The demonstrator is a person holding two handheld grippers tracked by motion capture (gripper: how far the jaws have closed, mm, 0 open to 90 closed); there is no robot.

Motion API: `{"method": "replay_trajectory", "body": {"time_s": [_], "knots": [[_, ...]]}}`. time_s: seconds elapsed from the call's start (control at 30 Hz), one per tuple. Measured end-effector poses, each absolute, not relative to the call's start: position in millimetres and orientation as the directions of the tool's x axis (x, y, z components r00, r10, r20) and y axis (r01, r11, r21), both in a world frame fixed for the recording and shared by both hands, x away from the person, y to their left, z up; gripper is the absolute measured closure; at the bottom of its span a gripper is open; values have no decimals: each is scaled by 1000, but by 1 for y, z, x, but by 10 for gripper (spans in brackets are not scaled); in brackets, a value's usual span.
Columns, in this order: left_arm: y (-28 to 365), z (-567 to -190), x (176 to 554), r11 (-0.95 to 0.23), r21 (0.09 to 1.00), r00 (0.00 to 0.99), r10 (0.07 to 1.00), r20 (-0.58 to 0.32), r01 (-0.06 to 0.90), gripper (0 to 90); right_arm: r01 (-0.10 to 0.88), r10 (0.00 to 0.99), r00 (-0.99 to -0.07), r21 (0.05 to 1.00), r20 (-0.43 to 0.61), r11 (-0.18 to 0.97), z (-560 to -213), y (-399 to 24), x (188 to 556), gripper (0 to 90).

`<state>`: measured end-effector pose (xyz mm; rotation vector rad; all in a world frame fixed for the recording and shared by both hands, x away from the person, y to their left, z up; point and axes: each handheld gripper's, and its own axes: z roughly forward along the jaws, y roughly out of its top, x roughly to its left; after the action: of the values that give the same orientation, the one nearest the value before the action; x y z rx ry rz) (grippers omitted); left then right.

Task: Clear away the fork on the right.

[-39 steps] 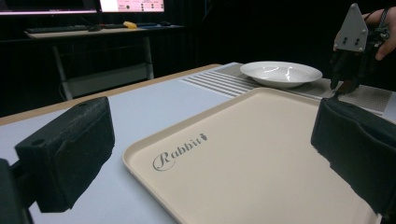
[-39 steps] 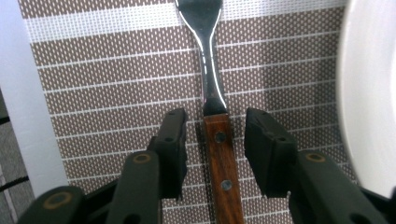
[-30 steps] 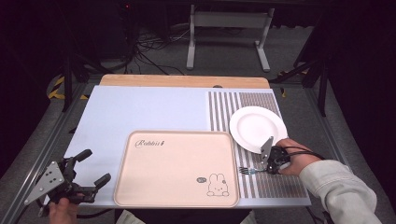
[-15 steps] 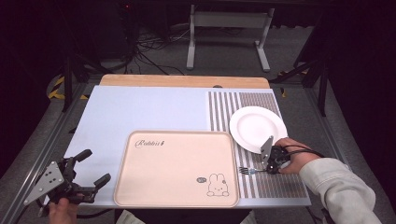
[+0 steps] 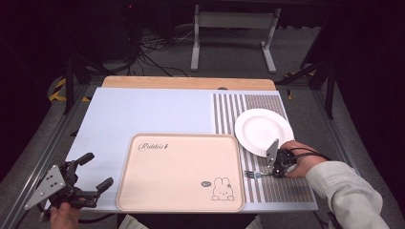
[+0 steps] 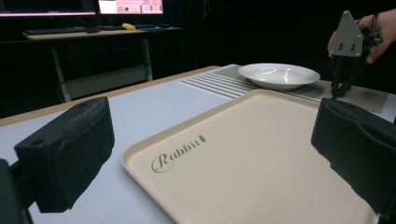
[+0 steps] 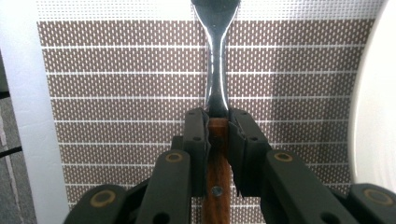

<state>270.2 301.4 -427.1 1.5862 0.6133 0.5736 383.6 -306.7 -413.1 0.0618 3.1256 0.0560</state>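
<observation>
Table's tray (image 5: pixel 181 176), lettered "Rabbit"

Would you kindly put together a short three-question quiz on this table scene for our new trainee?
1. True or false: the right gripper is closed on the wooden handle of the fork.
2. Where does the white plate sit? A) on the beige tray B) on the striped mat C) on the floor
3. Fill in: the left gripper has its fingers ____ and nothing between them.

Key:
1. True; the fingers press the handle from both sides, with the fork lying on the striped mat.
2. B; it lies beside the tray, not on it.
3. open; it hangs at the tray's left edge.
</observation>
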Motion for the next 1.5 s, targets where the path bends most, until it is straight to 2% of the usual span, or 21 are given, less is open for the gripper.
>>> {"method": "replay_trajectory", "body": {"time_s": [0.27, 0.6, 0.8, 1.07, 1.5], "knots": [[302, -427, 270, -81, 995, 733, 680, 11, 60, 2, 36, 38, -998, 52, -40, 998, -409, -311, 384, 786], [301, -427, 270, -81, 995, 732, 682, 11, 61, 2, 63, 74, -994, 136, -78, 989, -378, -314, 381, 786], [302, -427, 270, -89, 994, 734, 679, 14, 63, 3, 58, 72, -993, 144, -92, 988, -367, -310, 378, 786], [302, -427, 270, -87, 994, 734, 679, 12, 64, 3, 42, 62, -992, 170, -114, 985, -346, -292, 376, 786], [301, -427, 270, -86, 995, 736, 677, 15, 58, 3, -16, 10, -992, 197, -129, 980, -335, -242, 378, 786]]}}
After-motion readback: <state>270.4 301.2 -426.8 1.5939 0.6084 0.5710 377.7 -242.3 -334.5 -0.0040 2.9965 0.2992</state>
